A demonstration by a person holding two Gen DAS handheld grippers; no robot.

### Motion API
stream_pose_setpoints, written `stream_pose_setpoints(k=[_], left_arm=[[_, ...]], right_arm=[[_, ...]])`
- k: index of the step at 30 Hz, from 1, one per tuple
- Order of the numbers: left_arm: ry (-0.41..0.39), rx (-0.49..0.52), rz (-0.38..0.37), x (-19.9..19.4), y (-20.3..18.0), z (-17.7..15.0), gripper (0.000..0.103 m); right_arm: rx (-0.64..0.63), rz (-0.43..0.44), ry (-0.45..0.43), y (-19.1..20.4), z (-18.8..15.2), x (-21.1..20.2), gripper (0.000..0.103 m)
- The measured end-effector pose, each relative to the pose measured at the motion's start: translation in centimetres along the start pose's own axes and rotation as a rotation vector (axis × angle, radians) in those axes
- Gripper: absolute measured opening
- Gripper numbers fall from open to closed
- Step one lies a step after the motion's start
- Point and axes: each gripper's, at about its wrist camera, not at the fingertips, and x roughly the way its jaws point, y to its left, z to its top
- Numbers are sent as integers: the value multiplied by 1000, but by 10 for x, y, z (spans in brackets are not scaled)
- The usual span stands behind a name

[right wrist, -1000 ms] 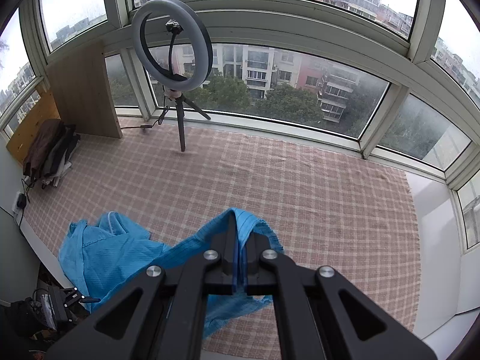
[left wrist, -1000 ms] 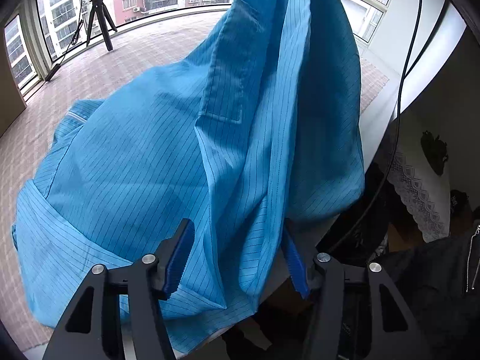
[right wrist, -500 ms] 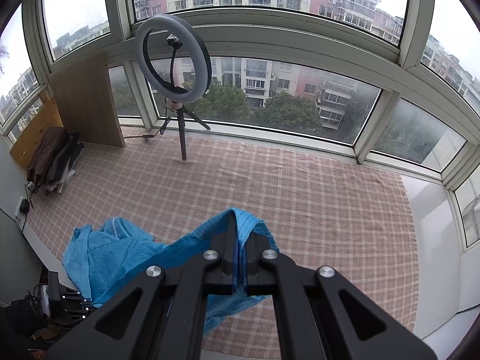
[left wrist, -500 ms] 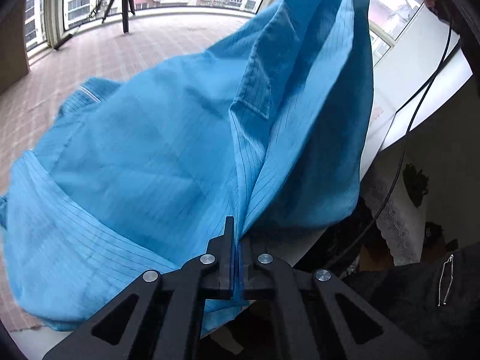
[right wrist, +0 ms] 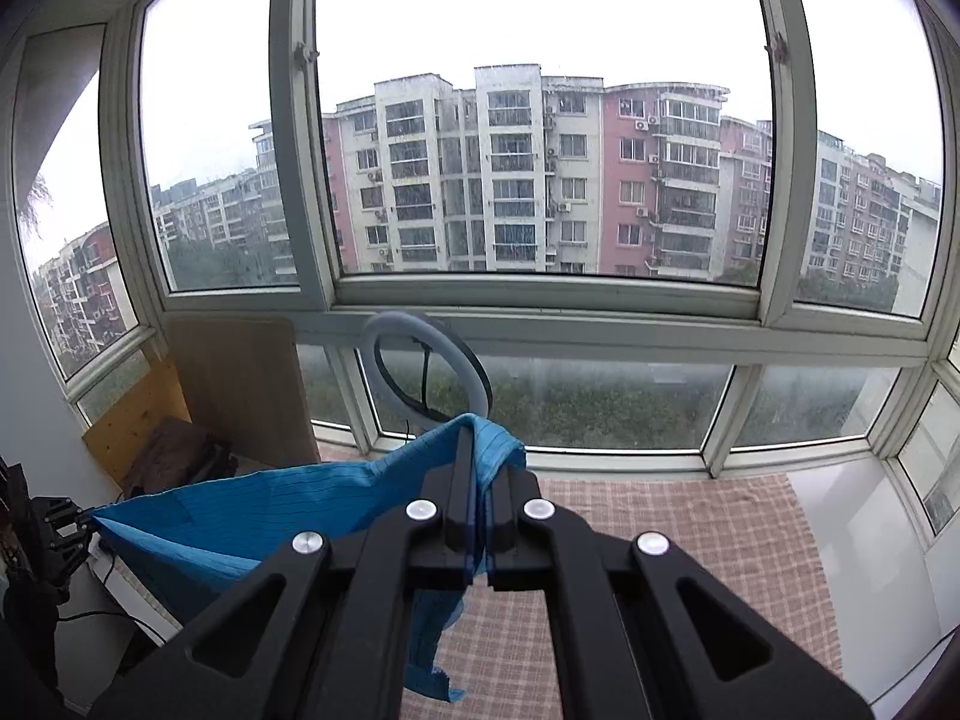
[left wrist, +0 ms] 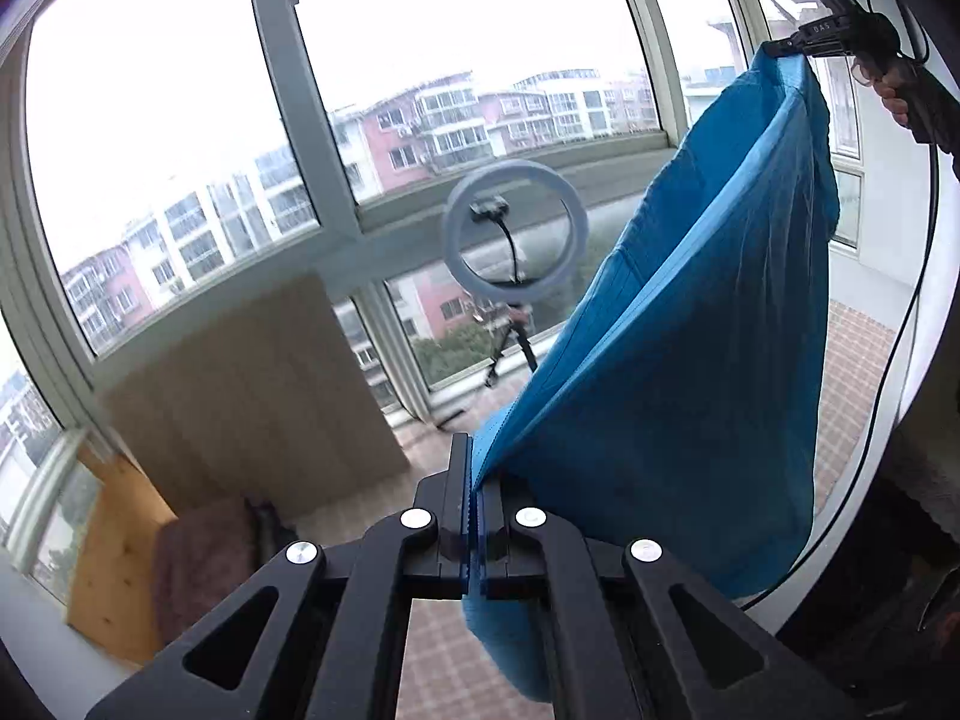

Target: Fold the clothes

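Now your left gripper point(left wrist: 472, 483) and right gripper point(right wrist: 474, 468) both pinch the soft, floppy blue striped cloth garment point(left wrist: 678, 372), hanging in the air between them. Hold edges tightly; it sags.

overcast daylight floods through the windows point(right wrist: 540, 180), sky blown white; fisheye bends edges, left view blurred.

Checked mat point(right wrist: 660, 546) carries the ring light's tripod point(left wrist: 510, 342) (by the window).

Blue pinstriped garment point(left wrist: 678, 360) hanging in air, stretched taut, two corners pinched.
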Motion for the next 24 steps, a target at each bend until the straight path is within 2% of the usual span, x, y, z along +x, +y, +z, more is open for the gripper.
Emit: stream_pose_setpoints(k=[2, 5, 7, 10, 14, 16, 18, 22, 24], left_arm=[[-16, 39, -17, -8, 21, 2, 0], [104, 76, -2, 0, 30, -10, 0], [115, 126, 18, 5, 31, -22, 0], [41, 102, 42, -11, 46, -10, 0], [-47, 113, 144, -23, 77, 19, 0], [-101, 77, 152, -45, 97, 29, 0], [-121, 29, 155, -41, 107, 21, 0], [54, 69, 112, 35, 89, -30, 0], [110, 38, 72, 58, 92, -40, 0]], right_arm=[[5, 23, -70, 21, 19, -21, 1], [-9, 28, -66, 53, 36, -20, 1], [-19, 31, -68, 75, 48, -21, 1], [-35, 19, -132, 106, 76, -43, 1], [-70, -6, -201, 138, 111, -80, 1], [-76, -25, -202, 146, 110, -80, 1], [-84, -44, -191, 152, 106, -74, 1], [-81, -112, -2, 148, 56, 8, 1], [-70, -118, 29, 147, 47, 24, 1]])
